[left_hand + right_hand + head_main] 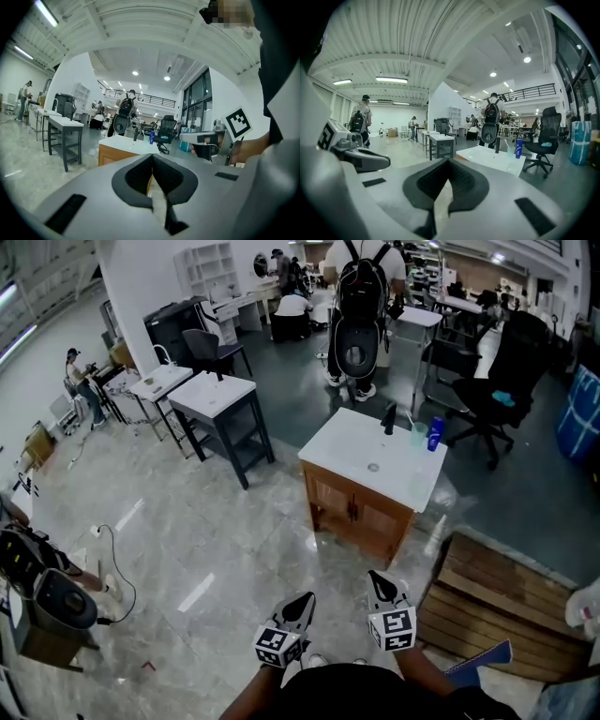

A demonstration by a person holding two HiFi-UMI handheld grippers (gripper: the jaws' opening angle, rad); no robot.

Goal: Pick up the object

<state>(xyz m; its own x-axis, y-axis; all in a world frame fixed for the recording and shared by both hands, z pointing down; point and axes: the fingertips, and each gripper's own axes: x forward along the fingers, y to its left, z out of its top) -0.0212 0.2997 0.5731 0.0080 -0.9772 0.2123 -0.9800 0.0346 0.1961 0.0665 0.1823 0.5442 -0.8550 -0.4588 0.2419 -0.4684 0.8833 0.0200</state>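
White top well out of reach, both grippers closed

Both tools hung close to the person's body. The left gripper (302, 600) had its jaws pressed together on nothing, and the right gripper (379, 579) was likewise fully closed and empty. Which thing the task meant was not certain from where I stood. The likeliest candidates stood on the wooden cabinet (361, 451) at twelve o'clock from the person: a blue bottle (435, 433) at the top's one o'clock corner, a clear cup (417, 433) just beside it, and a black upright piece (389, 418) next to that. That crowding seemed the main hazard, since jaws arriving closed, or opened late, could knock the bottle over or push it into the cup. Picking the wrong item looked possible too. A wooden pallet (497, 606) lay on the floor at three o'clock, near the feet, and could catch a step forward.
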